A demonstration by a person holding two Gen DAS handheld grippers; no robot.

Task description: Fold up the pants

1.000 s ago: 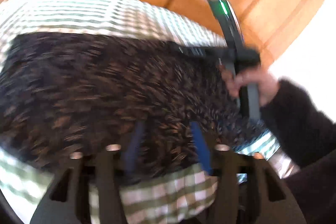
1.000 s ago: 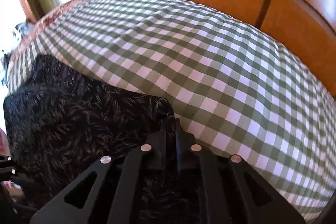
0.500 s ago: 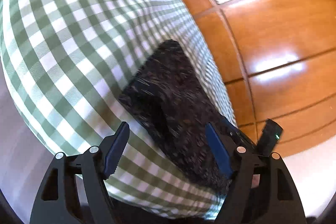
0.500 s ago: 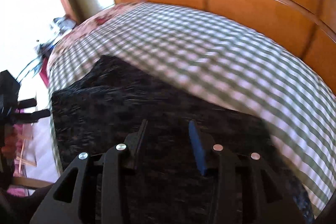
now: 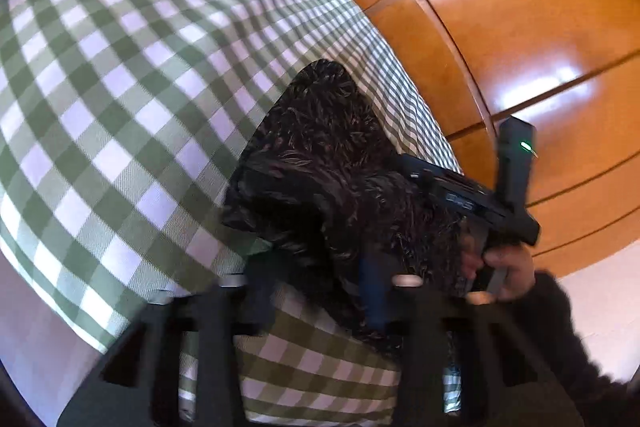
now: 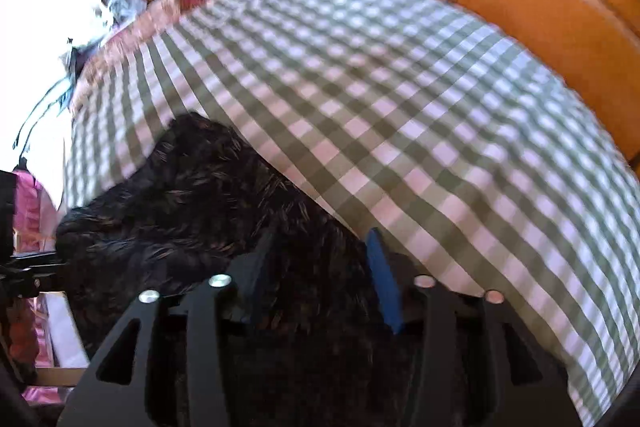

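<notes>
Wooden wall panelling [image 5: 520, 27] is seen behind a bed covered by a green-and-white checked sheet [image 5: 120, 87]. On that sheet, near its edge, the dark patterned pants [image 5: 332, 155] are laid in a folded bundle, narrower than the broad spread that was shown a second ago in the left wrist view. From this it is judged that one fold has been completed and that the bundle is being taken up again for a further fold.

A bunched edge of the cloth is seen between the fingers of the left claw [image 5: 316, 287], whose jaws are closing on it, where half a second ago they stood wide above the fabric. The right claw [image 6: 320, 275] was pressed together on the cloth a second ago; now its jaws are opening, with the pants lying under and between the spread fingers and no pinch visible. In the left wrist view that claw's body is seen gripped by the person's hand [image 5: 504, 267], with a green light [image 5: 526, 147] lit on its upright part.

No brand, label or legible writing can be made out; a small marking on the right claw's body is too blurred to be read.
</notes>
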